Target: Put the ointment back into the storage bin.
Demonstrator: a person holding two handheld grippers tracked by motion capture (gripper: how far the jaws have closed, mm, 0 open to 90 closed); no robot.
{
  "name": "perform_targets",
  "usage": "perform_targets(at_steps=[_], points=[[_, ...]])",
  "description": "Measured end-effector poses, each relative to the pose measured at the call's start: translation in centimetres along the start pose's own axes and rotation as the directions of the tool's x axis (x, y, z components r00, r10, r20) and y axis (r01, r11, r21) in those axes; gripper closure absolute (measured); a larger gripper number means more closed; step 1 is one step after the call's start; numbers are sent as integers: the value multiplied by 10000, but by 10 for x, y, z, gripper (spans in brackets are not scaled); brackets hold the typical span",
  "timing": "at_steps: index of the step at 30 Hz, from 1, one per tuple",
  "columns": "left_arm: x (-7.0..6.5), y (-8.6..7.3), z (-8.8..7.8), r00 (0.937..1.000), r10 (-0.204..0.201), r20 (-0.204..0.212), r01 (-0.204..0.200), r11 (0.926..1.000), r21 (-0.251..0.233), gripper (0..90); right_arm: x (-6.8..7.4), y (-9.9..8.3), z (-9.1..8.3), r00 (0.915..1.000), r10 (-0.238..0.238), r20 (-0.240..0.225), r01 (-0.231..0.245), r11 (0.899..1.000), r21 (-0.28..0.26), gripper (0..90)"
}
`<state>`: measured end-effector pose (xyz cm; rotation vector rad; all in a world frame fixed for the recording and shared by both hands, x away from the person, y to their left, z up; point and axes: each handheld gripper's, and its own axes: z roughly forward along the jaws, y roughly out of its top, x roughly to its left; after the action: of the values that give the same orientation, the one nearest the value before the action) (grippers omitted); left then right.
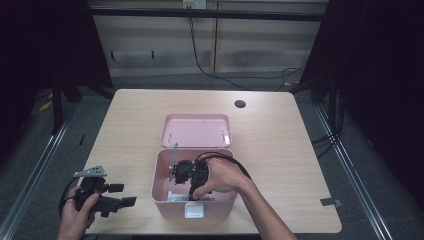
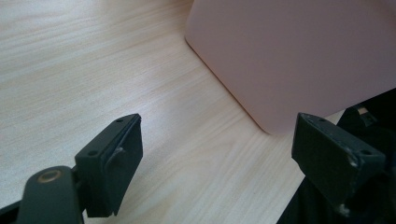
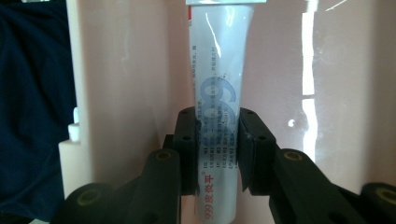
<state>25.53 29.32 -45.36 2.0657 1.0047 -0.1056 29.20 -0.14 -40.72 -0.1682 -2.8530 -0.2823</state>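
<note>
A dim room with dark curtains surrounds a pale wood desk (image 1: 280,150). On it near the front edge sits an open pink storage box (image 1: 161,187), its lid (image 1: 196,131) folded back flat behind it.

The right gripper (image 1: 187,172) reaches down inside the box; in the right gripper view its fingers (image 3: 187,149) are clamped tight on a white ointment tube (image 3: 219,93) with blue print, which stands along the box's inner wall. Judging by this, the step in hand is either setting the tube into the box or lifting it out; the pictures do not settle which. The next move calls for keeping the tube clear of the pink wall.

The left gripper (image 1: 120,197) waits over the desk's near left edge, its fingers (image 2: 114,163) spread wide and empty, just beside the box's outer corner.
</note>
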Motion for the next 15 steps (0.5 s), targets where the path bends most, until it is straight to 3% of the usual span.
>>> perform_targets(at_steps=[3,15], points=[[0,0,0,10000,-4,-21,3,10000,-13,165,0,1,2,9997,238,-29,-237,9996,153,718],[0,0,0,10000,-37,-31,37,10000,-37,165,-4,4,14,9996,125,-254,-120,9997,202,718]])
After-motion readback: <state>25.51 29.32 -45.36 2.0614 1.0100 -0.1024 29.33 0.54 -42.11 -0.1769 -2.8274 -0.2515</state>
